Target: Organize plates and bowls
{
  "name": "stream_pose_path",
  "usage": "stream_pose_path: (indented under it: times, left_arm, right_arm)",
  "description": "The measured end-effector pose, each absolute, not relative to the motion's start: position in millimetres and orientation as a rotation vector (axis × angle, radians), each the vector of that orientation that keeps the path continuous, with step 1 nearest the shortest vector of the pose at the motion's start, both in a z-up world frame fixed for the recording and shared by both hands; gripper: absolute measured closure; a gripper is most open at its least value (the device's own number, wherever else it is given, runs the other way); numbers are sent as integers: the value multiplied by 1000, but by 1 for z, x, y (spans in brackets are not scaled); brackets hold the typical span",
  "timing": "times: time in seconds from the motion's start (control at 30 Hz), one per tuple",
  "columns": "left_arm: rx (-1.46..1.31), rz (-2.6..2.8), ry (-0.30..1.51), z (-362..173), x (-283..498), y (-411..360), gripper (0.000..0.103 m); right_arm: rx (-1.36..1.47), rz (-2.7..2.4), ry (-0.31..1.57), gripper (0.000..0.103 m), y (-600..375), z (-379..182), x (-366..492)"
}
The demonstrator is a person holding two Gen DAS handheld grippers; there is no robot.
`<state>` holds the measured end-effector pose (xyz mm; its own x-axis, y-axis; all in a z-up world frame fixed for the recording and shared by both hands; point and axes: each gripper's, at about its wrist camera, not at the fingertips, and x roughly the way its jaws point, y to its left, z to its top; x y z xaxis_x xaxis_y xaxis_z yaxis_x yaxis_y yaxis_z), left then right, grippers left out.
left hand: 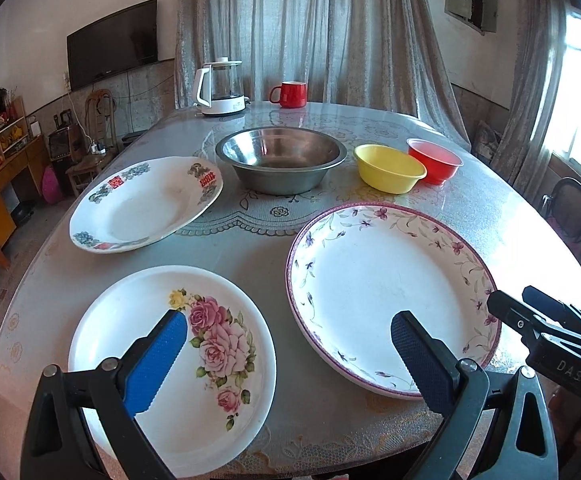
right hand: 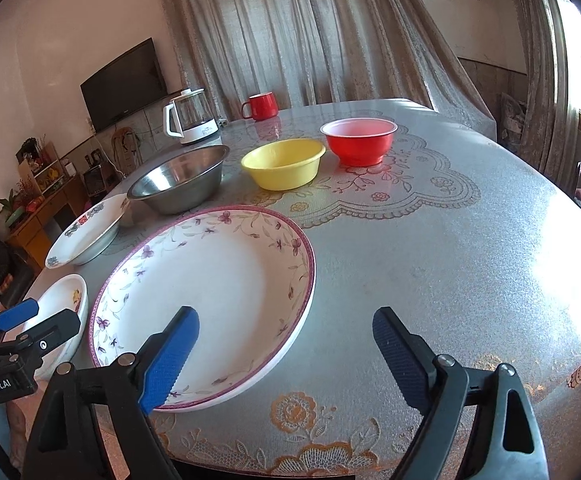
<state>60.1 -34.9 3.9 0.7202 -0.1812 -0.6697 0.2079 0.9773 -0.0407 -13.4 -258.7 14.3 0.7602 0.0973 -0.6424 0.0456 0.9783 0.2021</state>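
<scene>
Only left view shows rose plate [left hand: 172,364] whole.

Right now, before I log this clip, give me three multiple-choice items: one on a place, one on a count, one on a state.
1. What lies directly between the stainless steel bowl and the red plastic bowl?
A yellow plastic bowl
B red mug
C glass kettle

2. How many plates are on the table?
A two
B three
C five

3. The right gripper is:
A shut on a plate
B open, empty
C shut on a bowl

Answers: 1 A, the yellow plastic bowl sits between them. 2 B, rose plate, purple-rimmed plate, blue-patterned plate. 3 B, jaws apart, nothing between.
</scene>
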Motion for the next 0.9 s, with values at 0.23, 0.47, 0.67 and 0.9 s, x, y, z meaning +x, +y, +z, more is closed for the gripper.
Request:
stream_pose_path:
  times: [0.23, 0.47, 0.67, 0.9]
  left_arm:
    - [51, -289, 769, 10, 91, -35, 21]
    - [13, -358, 868, 0, 127, -38, 55]
    - [15, -396, 936, -11, 149, -44, 61]
    - [54, -382, 983, -22, 161, -46, 67]
  right_arm:
    - [220, 71, 755, 40, -260, 4, -6]
    - [269, 120, 795, 58, -265, -6, 0]
    - [280, 159, 810, 59, -264, -10, 3]
    - [264, 199, 821, 59, -258, -12, 5]
